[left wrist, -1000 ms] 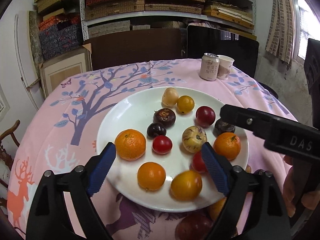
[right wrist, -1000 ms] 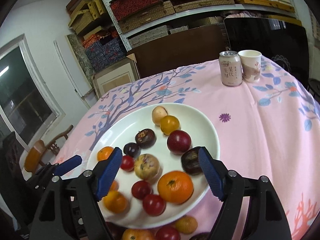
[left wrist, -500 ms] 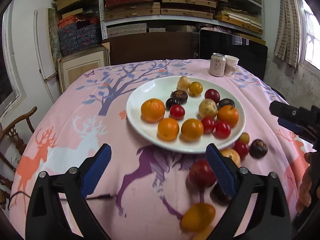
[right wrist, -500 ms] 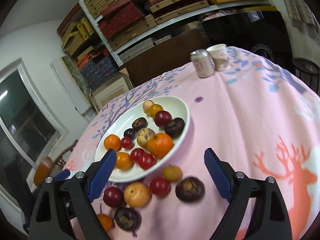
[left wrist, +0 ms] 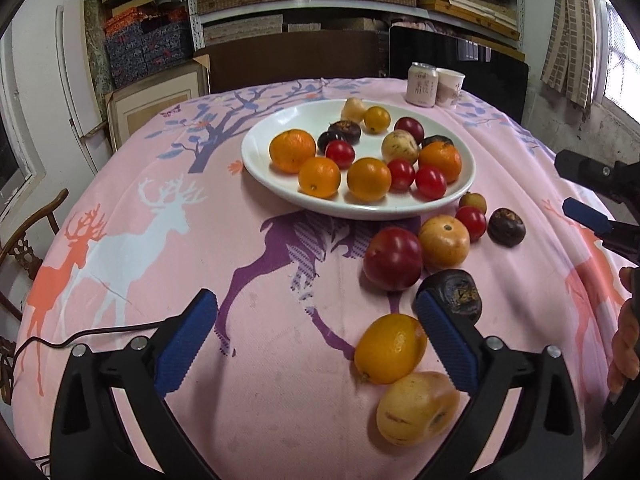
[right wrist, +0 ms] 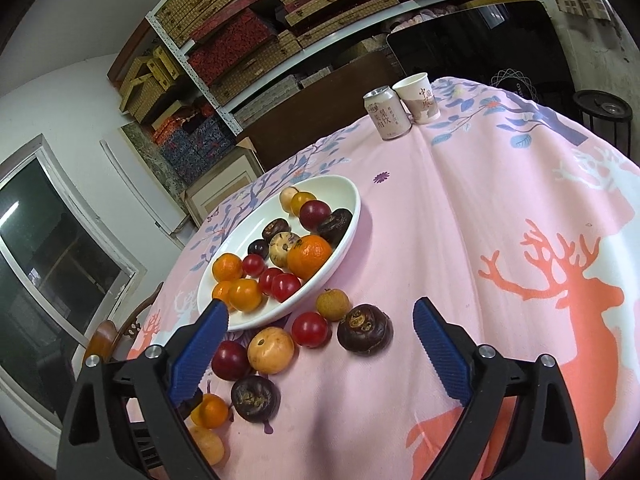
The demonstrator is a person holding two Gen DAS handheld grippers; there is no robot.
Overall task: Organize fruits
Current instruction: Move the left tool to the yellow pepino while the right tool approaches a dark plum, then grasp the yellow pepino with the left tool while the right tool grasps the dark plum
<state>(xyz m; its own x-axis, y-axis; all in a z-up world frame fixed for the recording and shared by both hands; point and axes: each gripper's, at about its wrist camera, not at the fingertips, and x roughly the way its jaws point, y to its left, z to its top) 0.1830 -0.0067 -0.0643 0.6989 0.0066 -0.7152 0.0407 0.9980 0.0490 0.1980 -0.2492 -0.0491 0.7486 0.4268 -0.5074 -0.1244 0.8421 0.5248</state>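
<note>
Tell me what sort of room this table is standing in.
Probably a storeroom or a shop's back room used for eating, not a kitchen. Metal shelves behind the table are packed with flat patterned boxes, framed pictures lean on the wall, and the table has a pink deer-print cloth.

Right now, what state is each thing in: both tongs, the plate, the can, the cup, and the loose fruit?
Left tongs: open, empty.
Right tongs: open, empty.
Plate: upright, holding fruit.
Loose fruit: lying on the tablecloth beside the plate.
Can: upright; whether opened, cannot tell.
Cup: upright, contents hidden.
</note>
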